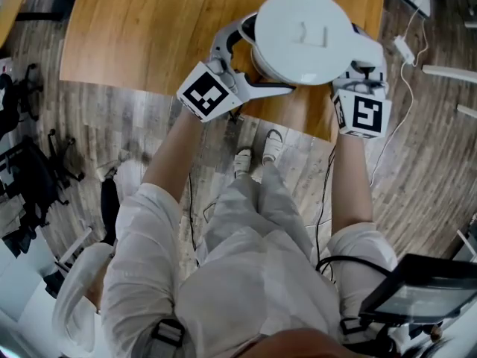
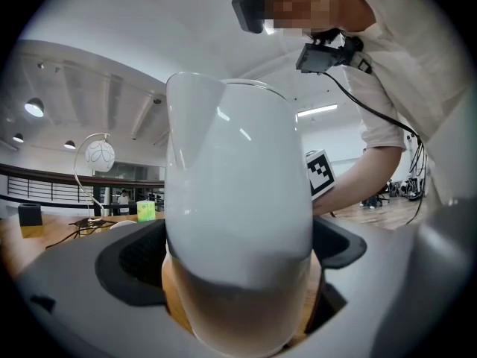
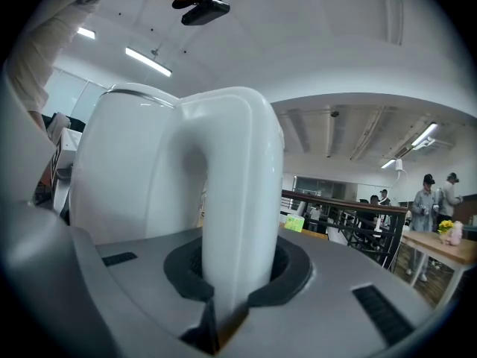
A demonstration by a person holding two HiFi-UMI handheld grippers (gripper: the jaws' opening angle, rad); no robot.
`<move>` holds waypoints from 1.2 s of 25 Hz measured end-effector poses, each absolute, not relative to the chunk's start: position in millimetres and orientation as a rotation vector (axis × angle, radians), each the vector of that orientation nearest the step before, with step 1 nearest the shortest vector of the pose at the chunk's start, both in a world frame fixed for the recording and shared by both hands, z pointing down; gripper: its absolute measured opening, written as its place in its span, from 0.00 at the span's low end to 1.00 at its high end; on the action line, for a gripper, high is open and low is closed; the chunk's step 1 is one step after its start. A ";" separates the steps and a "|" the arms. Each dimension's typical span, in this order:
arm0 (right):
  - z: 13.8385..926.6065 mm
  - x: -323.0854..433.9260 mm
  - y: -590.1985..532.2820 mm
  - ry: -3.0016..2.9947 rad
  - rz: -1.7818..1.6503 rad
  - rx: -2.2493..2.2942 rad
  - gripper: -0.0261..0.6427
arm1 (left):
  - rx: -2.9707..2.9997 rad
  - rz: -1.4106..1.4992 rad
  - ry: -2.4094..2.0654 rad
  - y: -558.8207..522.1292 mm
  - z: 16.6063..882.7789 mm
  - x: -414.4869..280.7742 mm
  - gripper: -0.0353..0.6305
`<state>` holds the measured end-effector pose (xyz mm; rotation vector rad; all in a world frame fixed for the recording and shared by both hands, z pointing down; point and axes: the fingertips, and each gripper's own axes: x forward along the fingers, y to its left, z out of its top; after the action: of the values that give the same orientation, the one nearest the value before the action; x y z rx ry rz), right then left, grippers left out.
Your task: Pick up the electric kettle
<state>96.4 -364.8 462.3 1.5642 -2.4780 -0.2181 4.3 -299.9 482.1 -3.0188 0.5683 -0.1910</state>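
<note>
While the right gripper jaws pinch the handle and the left gripper jaws squeeze the smooth kettle, it may slip and tip.

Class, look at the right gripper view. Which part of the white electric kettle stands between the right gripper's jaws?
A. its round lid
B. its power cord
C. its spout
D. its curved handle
D: in the right gripper view, the right gripper has its dark pads pressed on both sides of the curved handle of the white electric kettle.
</note>
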 end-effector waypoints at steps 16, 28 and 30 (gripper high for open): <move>457.8 95.1 -368.8 -2.553 -0.181 1.594 0.06 | -2.982 -0.197 0.511 -297.3 483.8 3.4 0.93; 452.1 96.3 -369.9 -2.581 -0.148 1.621 0.06 | -2.961 -0.162 0.549 -298.1 478.0 5.0 0.93; 451.0 95.8 -369.3 -2.591 -0.140 1.617 0.06 | -2.965 -0.157 0.556 -297.9 475.8 4.6 0.93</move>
<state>95.8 -369.3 451.0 1.6171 -2.5907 -0.1400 4.6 -297.9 475.8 -2.9649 0.5561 -0.1571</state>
